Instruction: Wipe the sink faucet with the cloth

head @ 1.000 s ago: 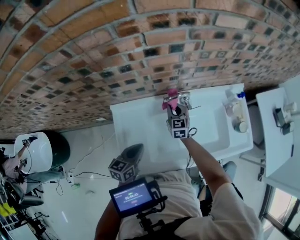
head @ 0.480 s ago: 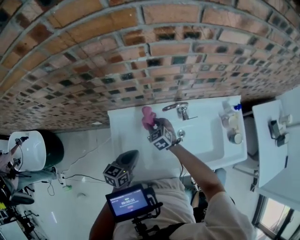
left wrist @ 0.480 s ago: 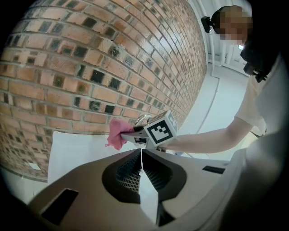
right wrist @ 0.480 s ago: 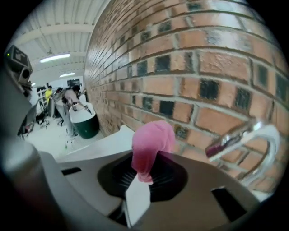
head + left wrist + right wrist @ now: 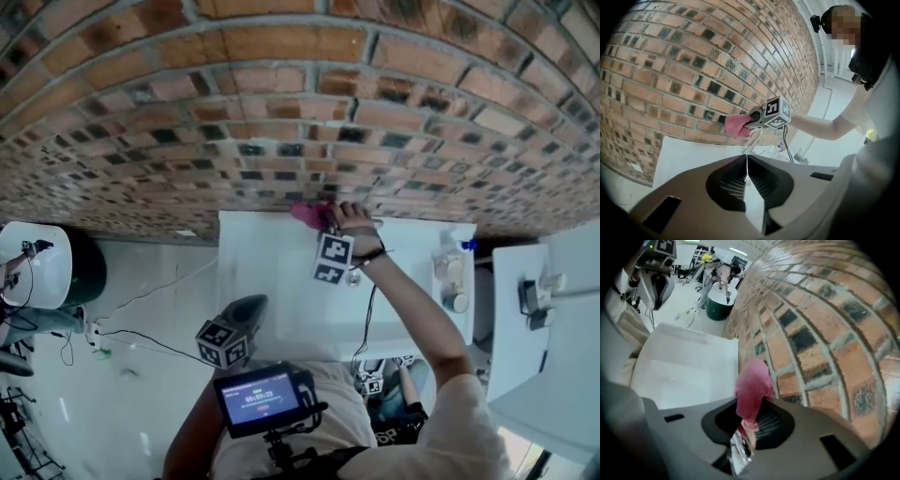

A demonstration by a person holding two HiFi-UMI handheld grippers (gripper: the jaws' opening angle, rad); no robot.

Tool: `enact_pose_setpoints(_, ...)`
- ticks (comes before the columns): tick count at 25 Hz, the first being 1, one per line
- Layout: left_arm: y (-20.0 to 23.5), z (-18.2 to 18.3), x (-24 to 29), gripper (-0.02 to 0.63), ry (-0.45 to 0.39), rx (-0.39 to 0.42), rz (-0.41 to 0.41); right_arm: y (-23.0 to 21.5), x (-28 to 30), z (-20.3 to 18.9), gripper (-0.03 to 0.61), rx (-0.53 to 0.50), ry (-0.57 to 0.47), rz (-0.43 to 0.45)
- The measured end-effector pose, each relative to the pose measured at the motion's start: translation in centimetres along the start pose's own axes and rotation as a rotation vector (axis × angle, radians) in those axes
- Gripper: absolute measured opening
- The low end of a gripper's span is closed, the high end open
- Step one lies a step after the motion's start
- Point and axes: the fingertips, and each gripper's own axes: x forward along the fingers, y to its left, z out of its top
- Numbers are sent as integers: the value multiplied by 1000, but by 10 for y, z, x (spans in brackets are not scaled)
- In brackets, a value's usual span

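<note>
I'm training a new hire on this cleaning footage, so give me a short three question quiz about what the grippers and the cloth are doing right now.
1. True or false: the left gripper is shut on the pink cloth.
2. Where is the cloth? A: up by the brick wall. B: lying in the sink basin. C: on the floor.
3. Fill in: the left gripper's jaws are ___ with nothing between them.

Key: 1 false, the right gripper holds it. 2 A. 3 shut.
</note>
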Motion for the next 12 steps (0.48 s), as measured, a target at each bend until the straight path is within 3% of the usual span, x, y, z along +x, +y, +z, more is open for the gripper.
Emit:
enact_pose_setpoints(4, -3, 2, -4, -9, -16, 0, -2, 10, 26, -23, 72, -57, 142, 148)
enact_pose_setpoints(8, 1, -1, -13, -9, -21, -10, 8, 6, 30, -42, 72, 4, 202, 256)
enact_pose_setpoints(10, 5, -6, -17, -9, -18, -17, 15, 0, 27, -45, 72, 48, 193, 269)
enact_pose_setpoints(12, 7, -10, -19, -9, -14, -19, 16, -10, 27, -49, 71, 75, 187, 228)
